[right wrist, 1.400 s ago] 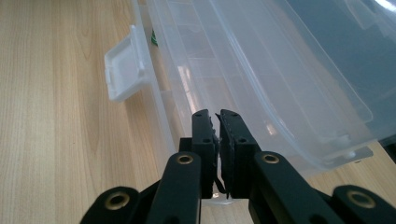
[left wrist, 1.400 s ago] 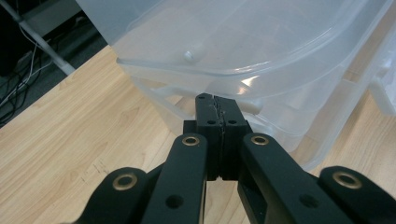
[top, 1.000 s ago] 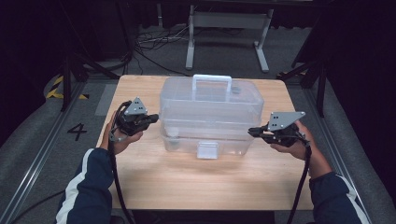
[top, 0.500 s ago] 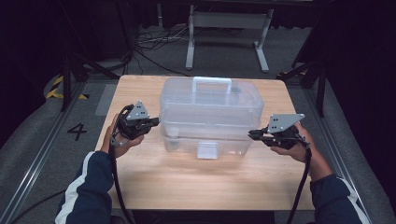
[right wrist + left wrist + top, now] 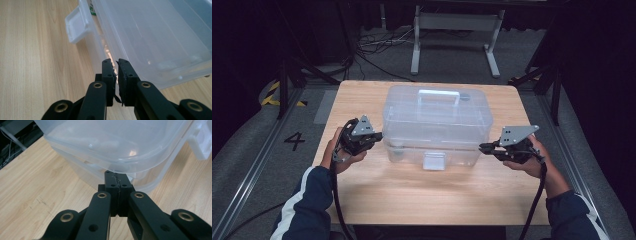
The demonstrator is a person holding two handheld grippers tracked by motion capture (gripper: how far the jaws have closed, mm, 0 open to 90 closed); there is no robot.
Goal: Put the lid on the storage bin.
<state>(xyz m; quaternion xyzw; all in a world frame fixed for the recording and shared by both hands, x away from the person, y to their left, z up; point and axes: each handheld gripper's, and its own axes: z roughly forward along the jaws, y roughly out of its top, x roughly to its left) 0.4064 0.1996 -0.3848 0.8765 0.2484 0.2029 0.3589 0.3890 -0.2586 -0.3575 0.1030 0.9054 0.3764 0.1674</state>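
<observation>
- The counter, a pale wooden top, carries one large thing, the clear plastic box, which stands at the counter's middle, nearer the far edge than the near one.
- The box has its lid on, a handle along the top and a white latch on the near wall. Against the earlier pictures the box stands in the same spot.
- In front of the box a broad strip of bare wood runs to the counter's near edge; narrower strips lie free to the box's left and right, and only a thin band behind it.
- The left gripper is at the box's left wall, jaws pressed flat together with nothing between them; in the left gripper view the tips sit just under the lid's rim at a corner. It has barely shifted since the earlier pictures.
- The right gripper is at the box's right end, near its front corner. In the right gripper view the jaws stand almost together with a thin slit between them, holding nothing, tips just below the lid's edge. Its place matches the earlier pictures.
</observation>
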